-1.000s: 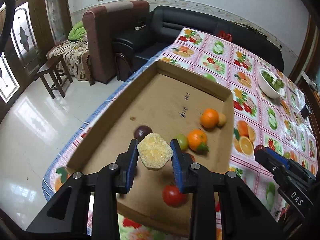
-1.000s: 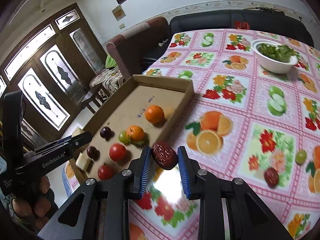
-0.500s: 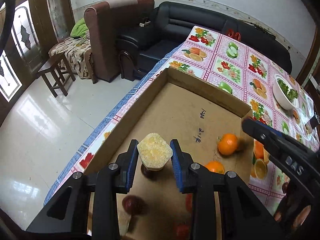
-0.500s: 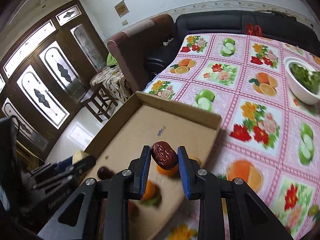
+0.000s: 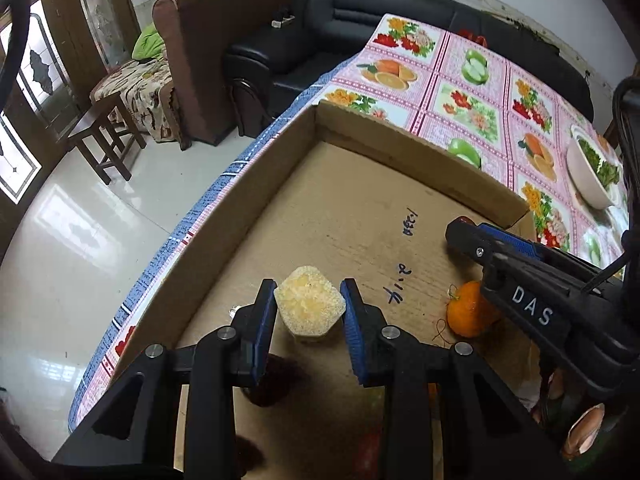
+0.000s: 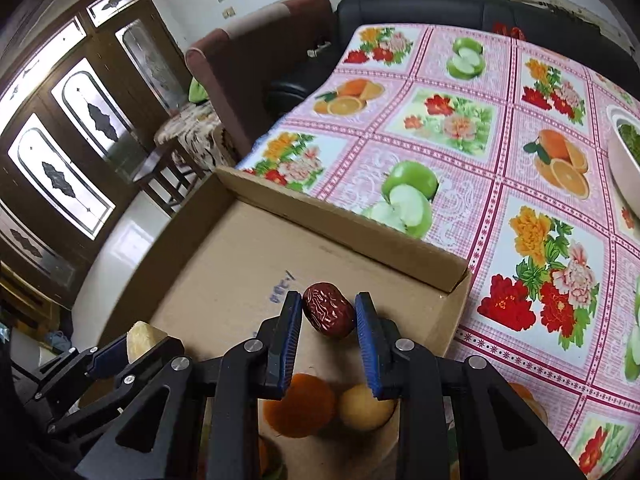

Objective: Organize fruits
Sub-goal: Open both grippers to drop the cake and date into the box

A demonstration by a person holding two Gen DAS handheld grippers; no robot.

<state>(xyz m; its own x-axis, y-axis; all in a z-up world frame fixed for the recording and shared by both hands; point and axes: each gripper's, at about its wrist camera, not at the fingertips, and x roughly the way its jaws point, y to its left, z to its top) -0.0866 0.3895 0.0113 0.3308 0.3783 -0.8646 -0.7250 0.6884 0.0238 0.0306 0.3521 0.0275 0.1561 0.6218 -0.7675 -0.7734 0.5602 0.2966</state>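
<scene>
Two grippers hung over the cardboard tray (image 5: 248, 196): left gripper (image 5: 309, 308) pinched a pale yellow fruit chunk (image 5: 309, 305), right gripper (image 6: 329, 314) pinched a red date (image 6: 328, 315). Below lay an orange (image 5: 466, 312); beyond, the fruit-print tablecloth (image 6: 460, 120).

A pink checked cloth printed with oranges, green apples and red flowers is covering the table (image 6: 472, 168). Plain brown cardboard is forming the box (image 5: 400, 156), and blue pads are lining both black hand-held grippers.
</scene>
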